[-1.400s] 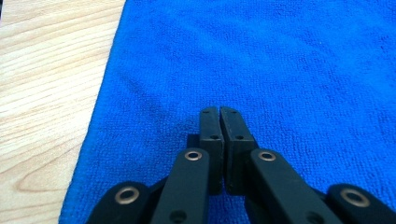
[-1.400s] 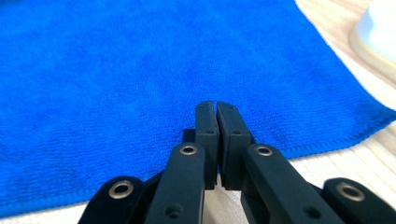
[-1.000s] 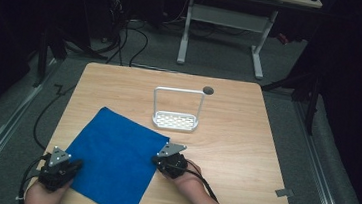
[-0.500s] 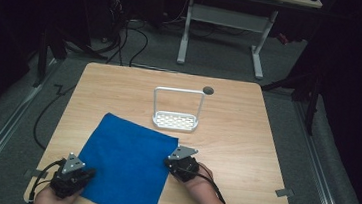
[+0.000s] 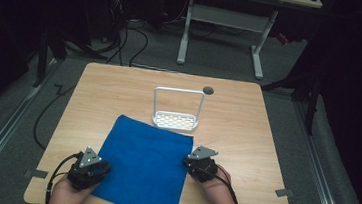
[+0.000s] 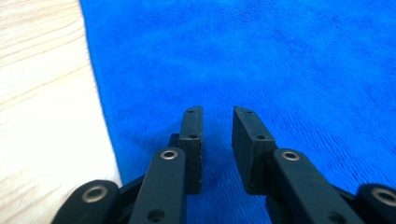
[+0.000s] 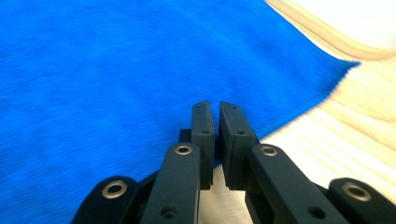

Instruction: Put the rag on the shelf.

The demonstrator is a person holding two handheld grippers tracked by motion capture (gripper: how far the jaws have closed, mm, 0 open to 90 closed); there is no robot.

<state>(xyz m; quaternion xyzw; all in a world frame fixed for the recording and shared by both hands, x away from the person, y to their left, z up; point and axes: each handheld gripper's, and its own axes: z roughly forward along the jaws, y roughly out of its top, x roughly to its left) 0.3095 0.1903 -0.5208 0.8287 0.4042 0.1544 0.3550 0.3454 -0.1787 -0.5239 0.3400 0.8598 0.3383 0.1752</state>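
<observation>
Left gripper [image 5: 93,168]: jaws have just been opening, parted, nothing pinched. Right gripper [image 5: 198,163]: jaws have just been opening, slim gap, nothing gripped. Blue cloth [image 5: 143,163] lies flat between the 2 grippers on the wooden table [image 5: 236,132].

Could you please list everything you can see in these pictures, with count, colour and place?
Cloth: one, blue, spread flat on the table's near half, near corner past the edge.
Rack: one, white wire frame with perforated base, mid-table behind the cloth.
Table: one, light wood, with a dark round hole near its far edge.
Desk frame: one, white-legged, on the floor beyond.
Left claw: one, black, jaws apart over the cloth's left edge, just been opening.
Right claw: one, black, jaws with a narrow gap, at the cloth's right edge.
</observation>
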